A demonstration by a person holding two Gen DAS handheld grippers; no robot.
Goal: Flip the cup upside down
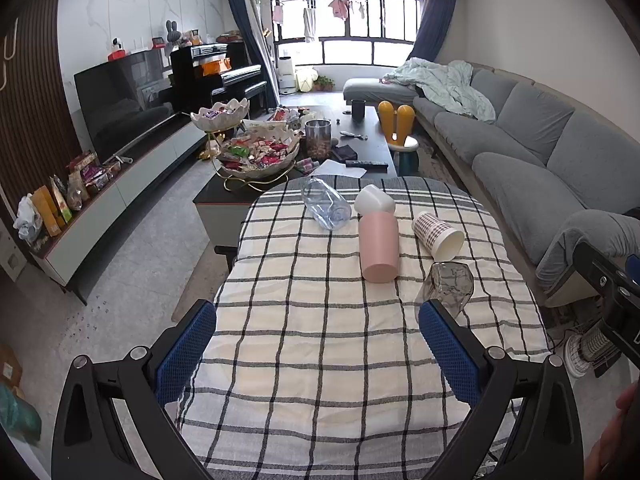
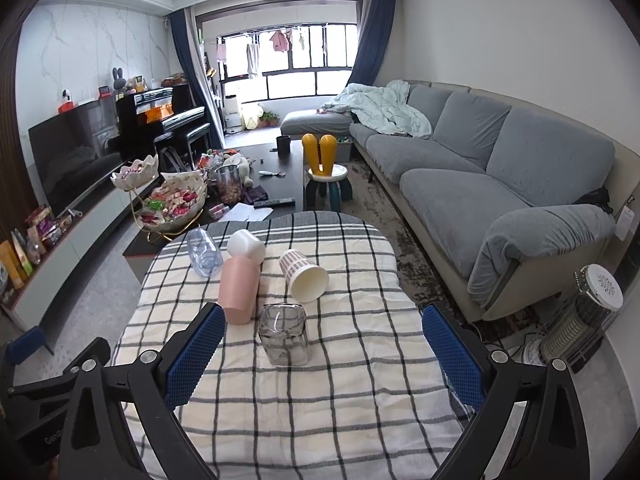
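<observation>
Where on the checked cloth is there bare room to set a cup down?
The near half of the checked cloth, between the grey glass and both grippers, is bare. The far half is crowded: pink cup, white cup, paper cup, clear bottle.

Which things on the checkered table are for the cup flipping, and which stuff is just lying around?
For the job: grey glass cup, pink cup, white cup, patterned paper cup, clear blue cup, left claw, right claw.

Just lying about: candy bowls, remote, yellow-eared stool.
</observation>
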